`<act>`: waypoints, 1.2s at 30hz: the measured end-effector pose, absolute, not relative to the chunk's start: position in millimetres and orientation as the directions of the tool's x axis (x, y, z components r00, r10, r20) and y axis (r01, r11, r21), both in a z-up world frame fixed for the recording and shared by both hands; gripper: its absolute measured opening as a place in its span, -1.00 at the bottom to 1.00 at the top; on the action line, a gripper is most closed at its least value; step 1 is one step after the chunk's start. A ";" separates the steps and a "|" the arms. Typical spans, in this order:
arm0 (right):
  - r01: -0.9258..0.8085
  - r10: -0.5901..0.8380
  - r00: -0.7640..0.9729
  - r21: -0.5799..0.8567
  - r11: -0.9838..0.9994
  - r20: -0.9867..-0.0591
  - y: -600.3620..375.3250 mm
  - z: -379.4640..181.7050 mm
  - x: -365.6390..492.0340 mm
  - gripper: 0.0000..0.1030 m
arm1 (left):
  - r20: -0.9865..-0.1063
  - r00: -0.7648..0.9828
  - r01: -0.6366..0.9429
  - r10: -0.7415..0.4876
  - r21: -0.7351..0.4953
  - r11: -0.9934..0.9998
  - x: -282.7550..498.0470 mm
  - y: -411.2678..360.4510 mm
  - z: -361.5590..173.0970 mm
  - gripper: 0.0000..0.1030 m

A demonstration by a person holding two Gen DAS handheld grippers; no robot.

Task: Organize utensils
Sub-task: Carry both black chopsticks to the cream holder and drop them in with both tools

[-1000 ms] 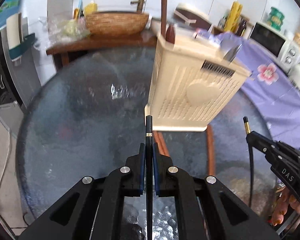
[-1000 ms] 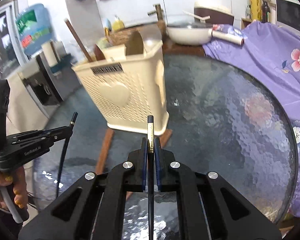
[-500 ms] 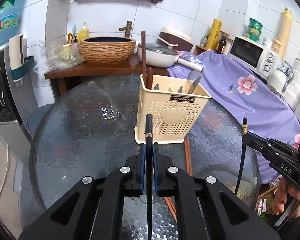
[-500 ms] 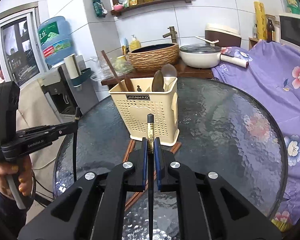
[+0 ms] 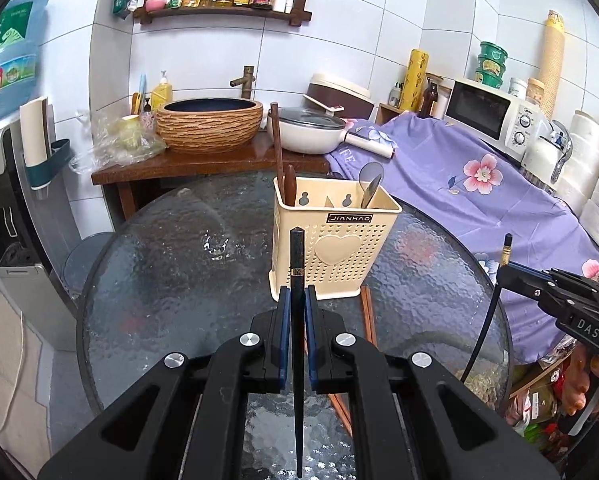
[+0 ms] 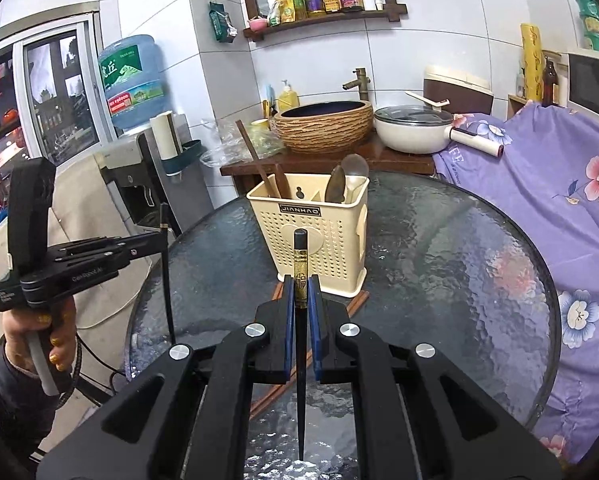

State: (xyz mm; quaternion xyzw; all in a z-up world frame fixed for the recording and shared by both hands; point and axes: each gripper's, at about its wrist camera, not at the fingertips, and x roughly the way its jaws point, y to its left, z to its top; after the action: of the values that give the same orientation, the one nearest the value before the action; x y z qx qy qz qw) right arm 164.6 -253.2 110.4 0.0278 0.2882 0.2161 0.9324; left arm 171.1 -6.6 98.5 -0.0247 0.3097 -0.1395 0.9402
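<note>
Left wrist view: a black chopstick (image 5: 297, 280) is clamped in the left gripper (image 5: 297, 312); another chopstick (image 6: 300, 276) is clamped in the right gripper (image 6: 300, 300), near the cream utensil holder (image 6: 319, 240).

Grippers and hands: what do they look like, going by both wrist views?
Both grippers, left and right, are matte black with blue finger pads and silver screws. White lettering marks their sides. The left hand has gold-painted nails and a dark sleeve; a black cable hangs below.
</note>
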 end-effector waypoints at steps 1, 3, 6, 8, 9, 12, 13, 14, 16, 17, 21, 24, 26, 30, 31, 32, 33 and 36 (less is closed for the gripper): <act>-0.389 0.420 0.740 0.174 0.905 -0.525 -253.4 111.7 164.3 -0.85 | -0.575 0.770 0.247 -0.278 -0.132 0.960 171.1 -6.8 99.1 -0.87; -0.393 0.420 0.741 0.168 0.904 -0.524 -251.8 113.2 164.2 -0.85 | -0.571 0.773 0.247 -0.277 -0.130 0.960 171.0 -6.0 100.7 -0.87; -0.398 0.421 0.741 0.163 0.903 -0.523 -249.1 116.2 164.2 -0.85 | -0.567 0.776 0.247 -0.276 -0.130 0.960 171.4 -6.3 103.3 -0.87; -0.405 0.424 0.741 0.157 0.901 -0.520 -247.0 119.8 164.7 -0.85 | -0.563 0.778 0.250 -0.279 -0.130 0.960 171.6 -6.7 105.5 -0.87; -0.408 0.424 0.743 0.153 0.900 -0.517 -245.9 121.7 164.3 -0.85 | -0.562 0.777 0.253 -0.282 -0.132 0.959 171.9 -7.3 106.8 -0.87; -0.417 0.429 0.743 0.146 0.897 -0.514 -242.0 125.8 166.2 -0.85 | -0.560 0.775 0.262 -0.292 -0.136 0.955 173.0 -8.5 110.2 -0.87; -0.420 0.430 0.742 0.143 0.896 -0.514 -240.6 127.3 166.9 -0.85 | -0.558 0.776 0.264 -0.293 -0.134 0.955 173.4 -8.9 111.7 -0.87; -0.422 0.430 0.743 0.139 0.896 -0.513 -239.4 128.9 167.8 -0.85 | -0.556 0.777 0.266 -0.295 -0.134 0.955 174.0 -9.1 113.7 -0.87; -0.427 0.431 0.745 0.134 0.894 -0.509 -237.4 133.2 169.2 -0.85 | -0.554 0.774 0.271 -0.306 -0.148 0.951 175.9 -8.3 118.2 -0.87; -0.430 0.433 0.747 0.130 0.894 -0.506 -236.3 136.7 170.2 -0.85 | -0.551 0.773 0.272 -0.313 -0.157 0.949 177.3 -7.4 121.7 -0.87; -0.436 0.433 0.756 0.115 0.892 -0.490 -232.0 154.2 177.7 -0.85 | -0.533 0.785 0.278 -0.314 -0.150 0.949 182.7 -10.8 139.0 -0.87; -0.434 0.432 0.766 0.113 0.894 -0.477 -229.0 174.1 188.9 -0.85 | -0.515 0.795 0.288 -0.321 -0.144 0.947 189.5 -15.1 159.6 -0.87; -0.427 0.426 0.775 0.110 0.898 -0.468 -227.0 192.3 200.2 -0.85 | -0.509 0.798 0.290 -0.324 -0.148 0.946 198.4 -18.0 176.3 -0.87; -0.408 0.419 0.801 0.122 0.905 -0.428 -227.1 230.2 222.0 -0.85 | -0.485 0.817 0.264 -0.313 -0.168 0.950 219.7 -18.4 209.7 -0.87; -0.404 0.417 0.808 0.124 0.906 -0.416 -227.2 237.7 226.2 -0.85 | -0.475 0.823 0.256 -0.312 -0.181 0.950 227.0 -18.0 220.5 -0.87; -0.398 0.414 0.817 0.126 0.909 -0.401 -227.0 247.6 231.8 -0.85 | -0.468 0.827 0.251 -0.312 -0.189 0.949 232.5 -18.0 228.4 -0.87; -0.392 0.407 0.827 0.122 0.912 -0.388 -226.2 257.0 237.8 -0.85 | -0.459 0.831 0.245 -0.314 -0.204 0.948 240.7 -17.9 238.8 -0.87; -0.363 0.375 0.858 0.102 0.926 -0.352 -220.8 276.3 253.3 -0.85 | -0.427 0.852 0.215 -0.302 -0.241 0.946 258.3 -17.3 258.8 -0.87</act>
State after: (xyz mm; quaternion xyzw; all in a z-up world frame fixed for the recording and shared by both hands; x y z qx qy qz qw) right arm 253.3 -220.8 276.3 0.0158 0.1858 0.1916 0.9636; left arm 258.3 -17.3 258.8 -0.0926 0.2361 -0.1348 0.9579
